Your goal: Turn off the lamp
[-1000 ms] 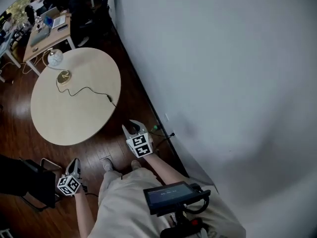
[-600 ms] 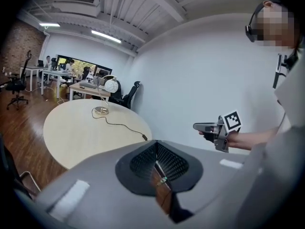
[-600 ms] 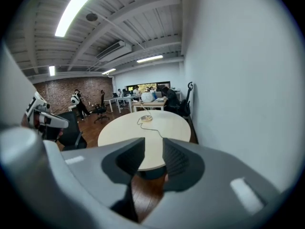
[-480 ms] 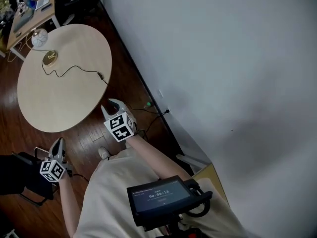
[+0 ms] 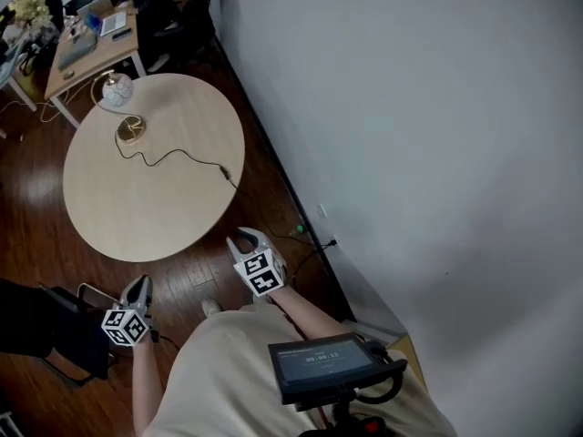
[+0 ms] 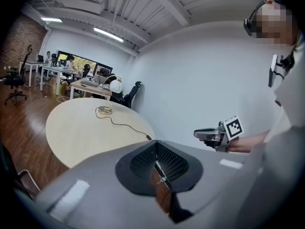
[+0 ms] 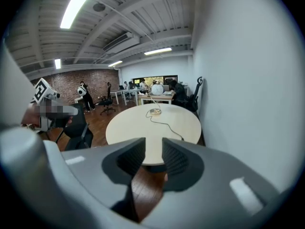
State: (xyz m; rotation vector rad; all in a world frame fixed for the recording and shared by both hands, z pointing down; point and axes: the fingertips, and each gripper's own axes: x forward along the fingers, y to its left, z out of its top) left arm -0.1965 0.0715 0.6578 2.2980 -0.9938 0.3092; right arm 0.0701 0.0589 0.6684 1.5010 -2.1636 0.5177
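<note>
The lamp [image 5: 114,87] has a white globe shade and a brass base [image 5: 130,130]. It stands at the far side of a round pale table [image 5: 137,208], and its black cord [image 5: 182,156] runs across the top toward the wall. Both grippers hang over the wood floor at the table's near edge, far from the lamp. My right gripper [image 5: 246,241] is open; its jaws have just been closing with nothing between them. My left gripper [image 5: 137,289] is shut and empty. The lamp [image 6: 114,85] also shows in the left gripper view, and as the lamp [image 7: 157,88] in the right gripper view.
A white wall [image 5: 410,153] runs close along the table's right side, with a plug and cable [image 5: 314,244] at its foot. A dark chair [image 5: 46,330] stands by my left gripper. Desks, chairs and people [image 5: 82,35] fill the room beyond the table.
The head view has swung, shifting the table within the picture. Both grippers have moved a little beside the table's near edge. Nothing was taken hold of.
</note>
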